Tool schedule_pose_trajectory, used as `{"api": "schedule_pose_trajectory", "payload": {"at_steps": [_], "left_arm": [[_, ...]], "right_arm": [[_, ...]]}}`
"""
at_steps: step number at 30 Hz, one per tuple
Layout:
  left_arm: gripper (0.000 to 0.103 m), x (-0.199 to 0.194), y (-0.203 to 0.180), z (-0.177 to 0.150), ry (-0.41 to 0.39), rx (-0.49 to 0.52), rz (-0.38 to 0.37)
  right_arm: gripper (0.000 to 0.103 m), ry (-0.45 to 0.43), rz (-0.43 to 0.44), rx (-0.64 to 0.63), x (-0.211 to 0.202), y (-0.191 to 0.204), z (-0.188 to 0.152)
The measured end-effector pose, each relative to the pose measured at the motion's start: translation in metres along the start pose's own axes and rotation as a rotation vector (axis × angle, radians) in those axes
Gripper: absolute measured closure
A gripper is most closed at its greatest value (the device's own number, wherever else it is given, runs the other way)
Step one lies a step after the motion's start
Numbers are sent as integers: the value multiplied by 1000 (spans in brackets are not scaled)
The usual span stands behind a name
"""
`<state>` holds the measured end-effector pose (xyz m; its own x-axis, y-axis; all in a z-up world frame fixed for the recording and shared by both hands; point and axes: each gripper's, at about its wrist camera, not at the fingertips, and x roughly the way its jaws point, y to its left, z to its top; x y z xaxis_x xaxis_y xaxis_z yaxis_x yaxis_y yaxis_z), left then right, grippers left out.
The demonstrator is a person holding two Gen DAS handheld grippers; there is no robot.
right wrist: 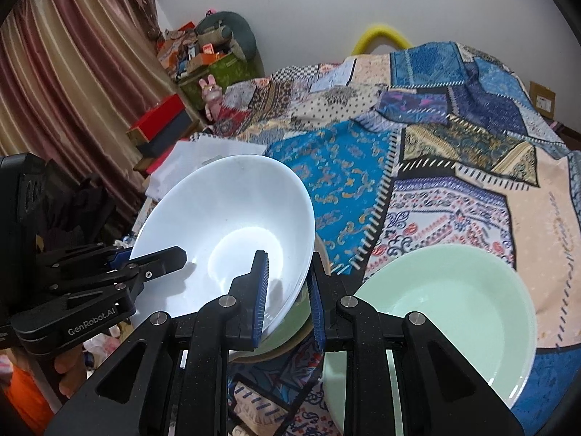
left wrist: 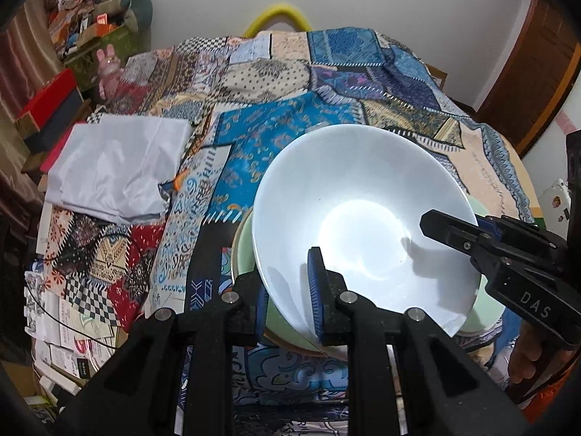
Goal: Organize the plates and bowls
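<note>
Blue pads of my left gripper (left wrist: 287,292) pinch the near rim of the white bowl (left wrist: 359,218), and my right gripper (right wrist: 288,299) is clamped shut on the opposite rim. I judge I should lower both hands evenly so it nests squarely in the green bowl (left wrist: 243,250) beneath. It hangs tilted, glossy and empty, over the patchwork cloth (left wrist: 261,138); a pale green plate (right wrist: 454,312) lies right.
</note>
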<state>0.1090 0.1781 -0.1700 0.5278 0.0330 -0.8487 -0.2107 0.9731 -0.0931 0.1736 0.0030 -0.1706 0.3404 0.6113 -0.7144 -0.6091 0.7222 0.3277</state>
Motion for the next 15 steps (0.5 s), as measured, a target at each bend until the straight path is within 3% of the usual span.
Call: {"api": "schedule_pose_trajectory", "payload": {"at_steps": [15], "left_arm": [[84,28,13,-10,59,4,-2]], "right_arm": [[84,91,10,12,33,-4,-9]]}}
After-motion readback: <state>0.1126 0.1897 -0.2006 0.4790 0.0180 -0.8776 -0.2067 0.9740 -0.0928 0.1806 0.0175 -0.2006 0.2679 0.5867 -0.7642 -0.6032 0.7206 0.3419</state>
